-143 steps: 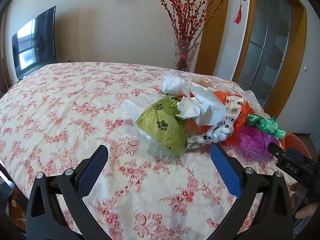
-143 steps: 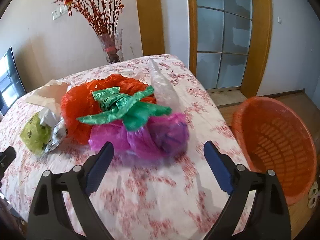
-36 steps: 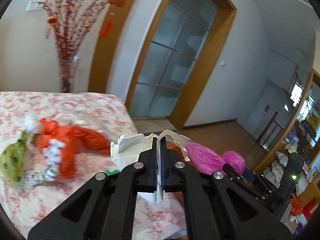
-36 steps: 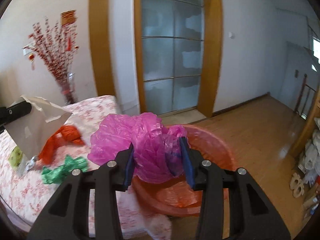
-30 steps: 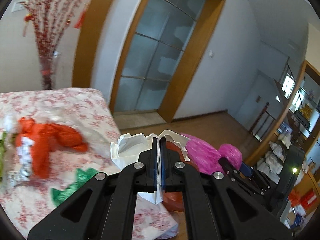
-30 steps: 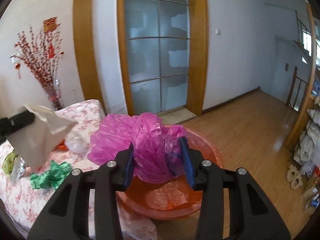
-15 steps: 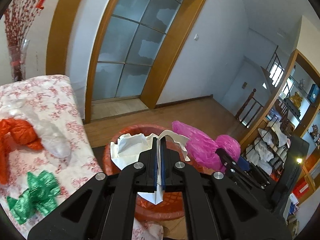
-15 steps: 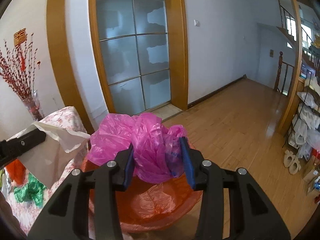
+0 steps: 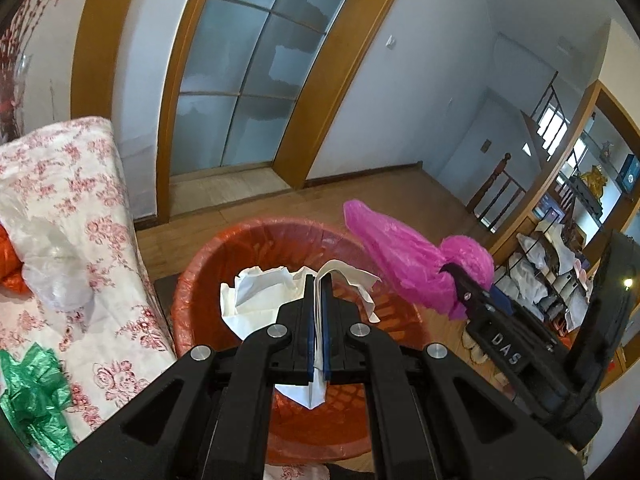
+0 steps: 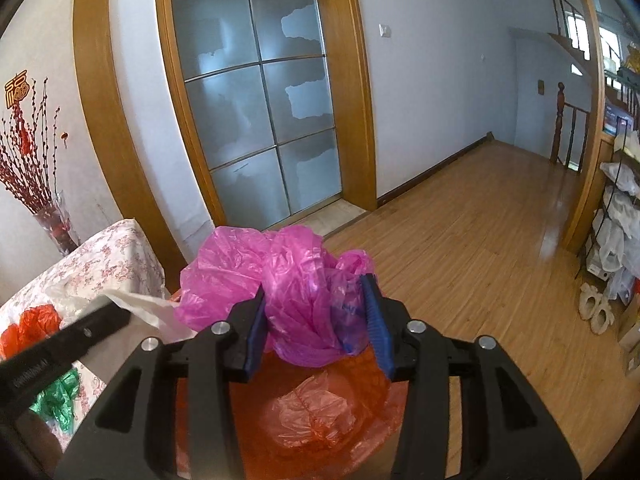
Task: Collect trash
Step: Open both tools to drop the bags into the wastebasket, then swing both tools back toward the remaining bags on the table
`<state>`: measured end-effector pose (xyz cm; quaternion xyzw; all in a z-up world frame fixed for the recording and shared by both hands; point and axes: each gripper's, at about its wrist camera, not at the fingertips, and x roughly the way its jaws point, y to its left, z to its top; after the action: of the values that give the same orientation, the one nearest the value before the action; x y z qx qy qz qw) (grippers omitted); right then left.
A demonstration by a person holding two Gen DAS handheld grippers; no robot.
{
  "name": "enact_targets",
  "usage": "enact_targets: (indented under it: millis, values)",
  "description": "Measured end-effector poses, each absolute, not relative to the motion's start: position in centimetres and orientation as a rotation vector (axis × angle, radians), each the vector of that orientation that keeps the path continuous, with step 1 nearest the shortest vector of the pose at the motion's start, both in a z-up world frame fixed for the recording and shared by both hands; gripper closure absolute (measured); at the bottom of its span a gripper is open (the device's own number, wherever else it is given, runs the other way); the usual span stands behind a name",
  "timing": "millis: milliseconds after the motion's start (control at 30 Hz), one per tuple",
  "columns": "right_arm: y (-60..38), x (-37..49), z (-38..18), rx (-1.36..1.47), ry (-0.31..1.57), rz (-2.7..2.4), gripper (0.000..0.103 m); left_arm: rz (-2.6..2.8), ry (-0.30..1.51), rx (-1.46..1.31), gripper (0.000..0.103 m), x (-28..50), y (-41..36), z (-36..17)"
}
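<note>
The left gripper [image 9: 317, 296] is clenched on white paper [image 9: 264, 300] above the orange basket [image 9: 200, 280]. The right gripper [image 10: 316, 316], its jaws just easing apart, brackets a pink bag [image 10: 288, 280] over the same basket.

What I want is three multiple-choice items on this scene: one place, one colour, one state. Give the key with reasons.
1. The orange basket stands:
A. on the table
B. on the floor beside the table
C. on a shelf

2. The bag held above the basket is:
A. pink
B. black
C. yellow

3. The left gripper is:
A. wide open and empty
B. shut on white paper
C. shut on a green bag

Key:
1 B, it sits on floorboards at the table's edge.
2 A, the crumpled plastic is bright pink.
3 B, its pads clamp the paper.
</note>
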<state>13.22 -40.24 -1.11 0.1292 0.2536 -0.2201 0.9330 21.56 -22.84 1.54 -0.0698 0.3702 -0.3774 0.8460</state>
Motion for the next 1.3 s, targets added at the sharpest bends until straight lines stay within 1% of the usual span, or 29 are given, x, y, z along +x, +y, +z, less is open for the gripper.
enact_targets:
  millis: [167, 200, 233, 267, 300, 333, 500, 533, 633, 900, 1000, 1133, 1300]
  values:
    - [-40.6, 13.4, -1.8, 0.285, 0.529, -0.433, 0.052, -0.791, 0.812, -0.137, 0.1, 22.0, -22.8, 0.8]
    - [-40.6, 13.5, -1.9, 0.289, 0.53, -0.434, 0.051, -0.787, 0.817, -0.137, 0.095, 22.0, -22.7, 0.7]
    - [-40.7, 13.4, -2.0, 0.294, 0.532, -0.436, 0.05, -0.78, 0.824, -0.143, 0.087, 22.2, -22.4, 0.5]
    - [-40.9, 13.4, -2.0, 0.296, 0.533, -0.439, 0.05, -0.777, 0.829, -0.149, 0.083, 22.3, -22.2, 0.5]
    - [-41.0, 13.2, -2.1, 0.297, 0.533, -0.446, 0.049, -0.772, 0.831, -0.154, 0.075, 22.4, -22.0, 0.4]
    - [-41.1, 13.1, -2.2, 0.298, 0.533, -0.451, 0.049, -0.767, 0.83, -0.156, 0.073, 22.4, -21.7, 0.3]
    - [-41.4, 12.5, -2.3, 0.295, 0.533, -0.471, 0.049, -0.751, 0.826, -0.153, 0.072, 22.5, -21.0, 0.5]
    - [-41.4, 12.3, -2.3, 0.292, 0.533, -0.473, 0.049, -0.743, 0.822, -0.153, 0.069, 22.6, -20.7, 0.6]
    - [-41.2, 12.0, -2.1, 0.282, 0.532, -0.474, 0.049, -0.719, 0.805, -0.148, 0.064, 22.3, -20.1, 1.0]
    - [-39.1, 11.2, -1.1, 0.25, 0.525, -0.448, 0.047, -0.633, 0.77, -0.13, 0.063, 21.5, -16.4, 1.7]
    - [-37.8, 11.1, -0.6, 0.237, 0.525, -0.423, 0.047, -0.589, 0.754, -0.132, 0.063, 21.2, -13.9, 1.9]
    - [-34.7, 11.2, 0.1, 0.209, 0.529, -0.362, 0.047, -0.49, 0.731, -0.139, 0.057, 20.7, -9.5, 2.2]
    - [-29.8, 12.0, 0.2, 0.173, 0.548, -0.263, 0.046, -0.34, 0.708, -0.133, 0.057, 20.3, -3.3, 2.0]
